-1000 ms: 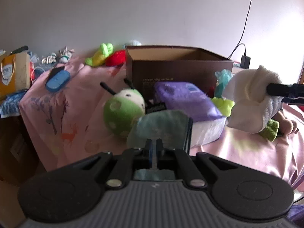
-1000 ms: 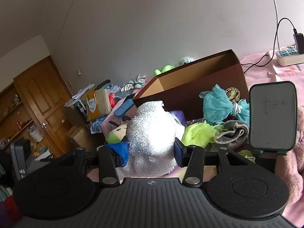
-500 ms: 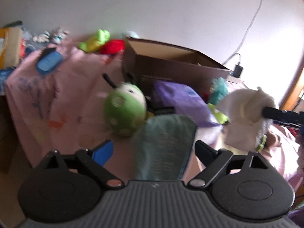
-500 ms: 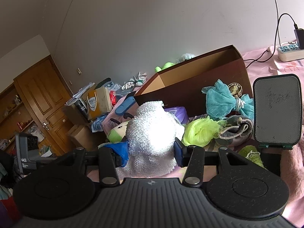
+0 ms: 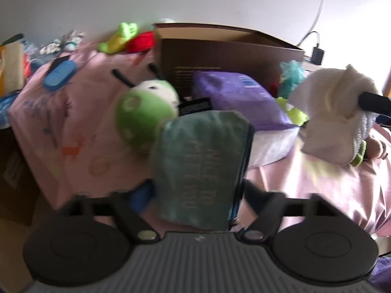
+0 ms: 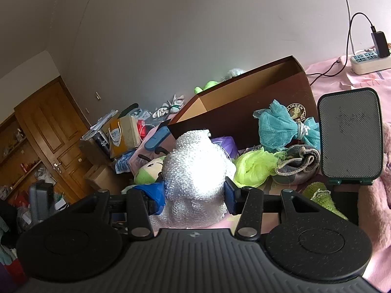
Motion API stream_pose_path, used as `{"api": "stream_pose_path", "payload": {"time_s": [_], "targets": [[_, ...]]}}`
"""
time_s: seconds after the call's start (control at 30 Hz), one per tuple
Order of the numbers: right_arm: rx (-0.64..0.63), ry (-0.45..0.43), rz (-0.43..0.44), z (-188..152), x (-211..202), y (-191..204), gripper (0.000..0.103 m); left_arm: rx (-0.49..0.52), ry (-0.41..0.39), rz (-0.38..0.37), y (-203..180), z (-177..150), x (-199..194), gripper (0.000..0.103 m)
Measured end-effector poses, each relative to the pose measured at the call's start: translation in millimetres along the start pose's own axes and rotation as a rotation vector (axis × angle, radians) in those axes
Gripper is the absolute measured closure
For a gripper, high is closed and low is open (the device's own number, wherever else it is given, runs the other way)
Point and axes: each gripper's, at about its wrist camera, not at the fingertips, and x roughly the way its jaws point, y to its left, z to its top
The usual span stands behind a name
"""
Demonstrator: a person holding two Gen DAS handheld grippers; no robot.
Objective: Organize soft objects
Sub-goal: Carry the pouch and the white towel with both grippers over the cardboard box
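— What does each camera give you that the other doesn't?

— Your left view alone shows the teal pouch (image 5: pixel 200 161), standing between the fingers of your left tongs (image 5: pixel 194 191) at the near edge of the pink cloth (image 5: pixel 317 190). Those tongs have just been closing with the pouch between them; the frame is too smeared to tell whether the pads press on it. Behind it are a green plush (image 5: pixel 144 112) and a purple pack (image 5: pixel 239 97).

— And the right view?

— There your right tongs (image 6: pixel 194 193) are clamped on a white towel bundle (image 6: pixel 195 171), partly open around its bulk. Only this view shows the wooden door (image 6: pixel 56 127), the power strip (image 6: pixel 369 61), and the teal mesh puff (image 6: pixel 281 127) lying against the brown box (image 6: pixel 244 112), with a yellow-green puff (image 6: pixel 254 166) in front.

— Anything you can read?

— A round emblem on the box ends in "LINSEN". The pouch carries pale lines of print, but blur makes them illegible, and the purple pack's blue label is too small to read.
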Motion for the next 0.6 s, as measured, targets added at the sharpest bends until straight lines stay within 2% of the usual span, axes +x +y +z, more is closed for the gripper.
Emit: {"api": "stream_pose_path", "payload": {"time_s": [0.03,0.07,0.13,0.17,0.3,0.47,0.6], "targets": [[0.004,-0.001,0.001,0,0,0,0.071,-0.010,-0.004,-0.003,3,0,-4,0.051],[0.007,-0.003,0.003,0,1,-1,0.071,-0.018,-0.009,-0.010,4,-1,-8,0.057],[0.008,-0.006,0.002,0,1,0,0.071,-0.020,-0.024,-0.003,4,-1,-14,0.087],[0.005,-0.008,0.002,0,0,0,0.071,-0.022,-0.033,0.003,3,-1,-17,0.091],[0.005,-0.019,-0.001,0,-5,1,0.071,-0.012,-0.085,0.017,-1,2,-34,0.095],[0.019,-0.033,-0.005,4,-7,-1,0.071,0.020,-0.149,-0.006,-9,11,-59,0.095],[0.000,-0.055,0.011,19,-7,3,0.071,0.019,-0.214,-0.040,-13,36,-68,0.095]]}}
